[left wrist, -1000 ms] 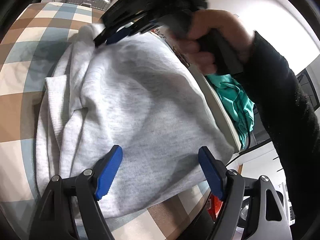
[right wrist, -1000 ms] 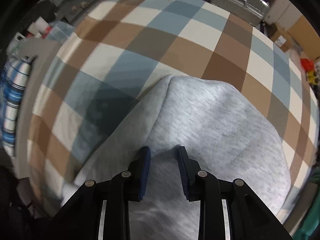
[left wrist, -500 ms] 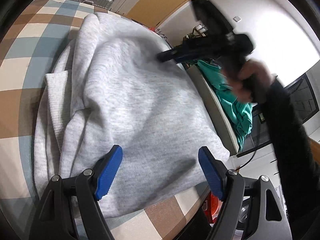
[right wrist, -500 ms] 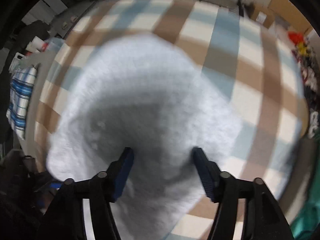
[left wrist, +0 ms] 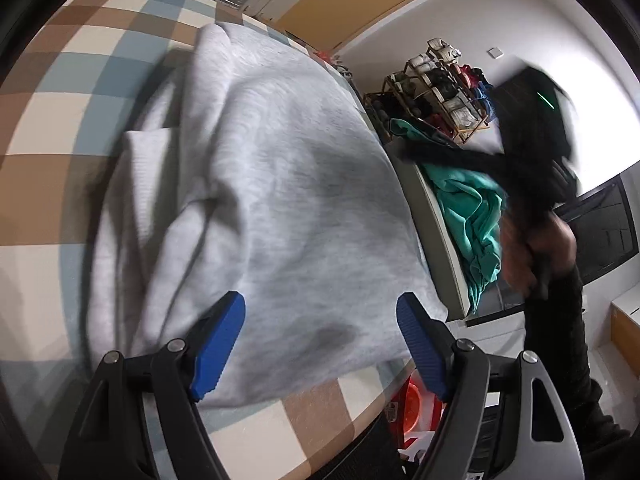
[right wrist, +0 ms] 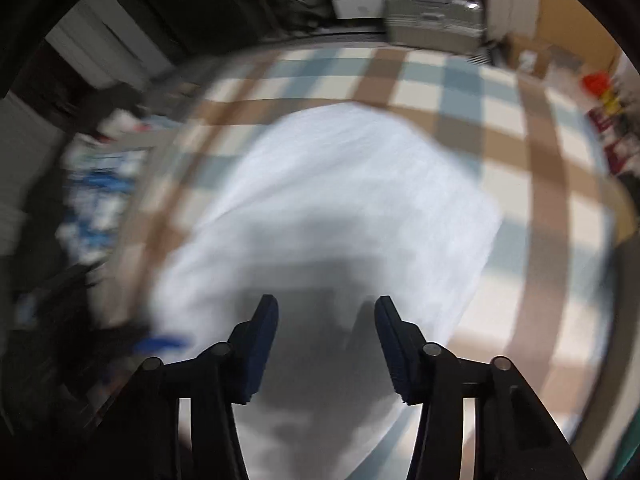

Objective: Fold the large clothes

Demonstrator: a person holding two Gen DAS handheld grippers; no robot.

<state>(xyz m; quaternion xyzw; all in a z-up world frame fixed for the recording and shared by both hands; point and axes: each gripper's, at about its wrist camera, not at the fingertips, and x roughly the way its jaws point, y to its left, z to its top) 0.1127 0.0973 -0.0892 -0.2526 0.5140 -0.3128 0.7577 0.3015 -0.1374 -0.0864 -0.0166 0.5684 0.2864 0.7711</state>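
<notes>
Your left gripper [left wrist: 320, 340] hangs wide open and empty over the near hem of the grey sweatshirt [left wrist: 280, 184], whose length runs straight away across the checked cloth [left wrist: 60, 120]; your right gripper [right wrist: 326, 344], also open, empty, sits farther off

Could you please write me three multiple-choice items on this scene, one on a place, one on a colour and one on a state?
1. Where does the grey garment lie?
A. on the checked cloth
B. on the floor
C. in a suitcase

2. What colour is the clothing beyond the table's edge?
A. red
B. teal
C. yellow

3. How is the left gripper?
A. shut on the garment
B. open, holding nothing
C. out of view

Answers: A, checks surround it; B, it is plainly teal; B, its blue pads stand wide apart.
</notes>
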